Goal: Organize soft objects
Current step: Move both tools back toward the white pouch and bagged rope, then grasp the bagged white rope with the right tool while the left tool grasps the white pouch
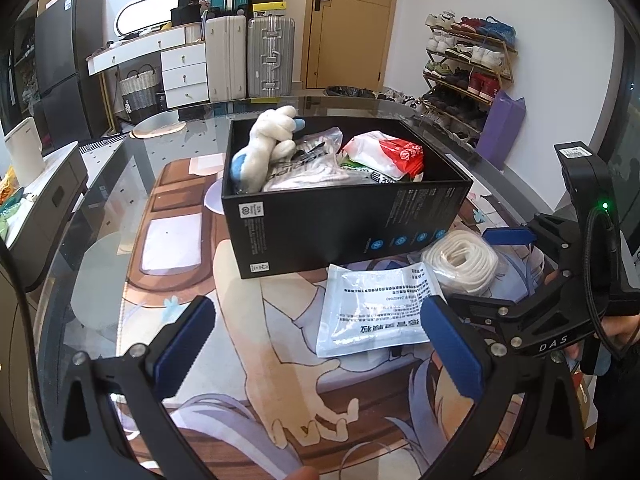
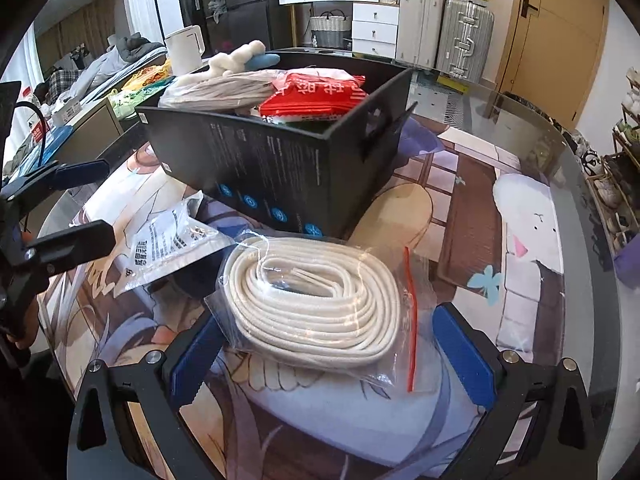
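The right gripper (image 2: 328,356) is spread wide, its blue pads either side of the near end of a clear zip bag of coiled white rope (image 2: 316,304); contact cannot be made out. The left gripper (image 1: 316,344) is also released, holding nothing, above the illustrated table mat (image 1: 248,360), near a flat white printed pouch (image 1: 372,312). Beyond stands the open black cardboard box (image 1: 320,220), its contents partly hidden: a white and blue plush toy (image 1: 264,148), a red and white packet (image 1: 388,152).

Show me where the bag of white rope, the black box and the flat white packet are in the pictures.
bag of white rope (image 2: 316,312): right wrist view, on the coiled rope.
black box (image 1: 320,224): left wrist view, on its front wall.
flat white packet (image 1: 372,308): left wrist view, on its printed face.
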The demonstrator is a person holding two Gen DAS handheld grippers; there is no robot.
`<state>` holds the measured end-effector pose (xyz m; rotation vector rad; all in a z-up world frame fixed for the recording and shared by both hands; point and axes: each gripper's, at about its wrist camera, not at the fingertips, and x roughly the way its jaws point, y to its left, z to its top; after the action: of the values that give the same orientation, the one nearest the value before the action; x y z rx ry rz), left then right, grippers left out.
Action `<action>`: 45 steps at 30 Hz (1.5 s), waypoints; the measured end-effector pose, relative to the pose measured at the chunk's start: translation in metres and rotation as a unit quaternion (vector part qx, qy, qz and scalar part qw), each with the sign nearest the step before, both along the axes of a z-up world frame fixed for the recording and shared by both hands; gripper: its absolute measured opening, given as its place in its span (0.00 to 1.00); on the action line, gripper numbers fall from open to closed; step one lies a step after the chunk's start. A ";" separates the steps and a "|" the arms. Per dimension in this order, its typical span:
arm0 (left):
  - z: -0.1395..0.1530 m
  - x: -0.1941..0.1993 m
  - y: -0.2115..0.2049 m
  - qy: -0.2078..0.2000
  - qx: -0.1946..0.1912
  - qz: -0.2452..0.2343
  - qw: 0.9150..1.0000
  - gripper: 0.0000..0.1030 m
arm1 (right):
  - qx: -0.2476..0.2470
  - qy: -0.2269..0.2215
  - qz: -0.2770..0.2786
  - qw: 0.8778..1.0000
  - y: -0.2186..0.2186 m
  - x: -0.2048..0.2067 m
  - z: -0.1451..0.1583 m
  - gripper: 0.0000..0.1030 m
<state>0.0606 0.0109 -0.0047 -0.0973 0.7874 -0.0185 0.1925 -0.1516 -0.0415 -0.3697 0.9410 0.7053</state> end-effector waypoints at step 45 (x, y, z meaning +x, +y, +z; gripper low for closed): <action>-0.024 0.026 -0.038 0.056 0.000 -0.035 0.998 1.00 | 0.053 -0.018 -0.009 0.998 -0.036 -0.007 0.038 0.58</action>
<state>0.0866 -0.0276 -0.0284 -0.0717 0.9023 -0.0794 0.1850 -0.1877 -0.0031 -0.2798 0.8680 0.7261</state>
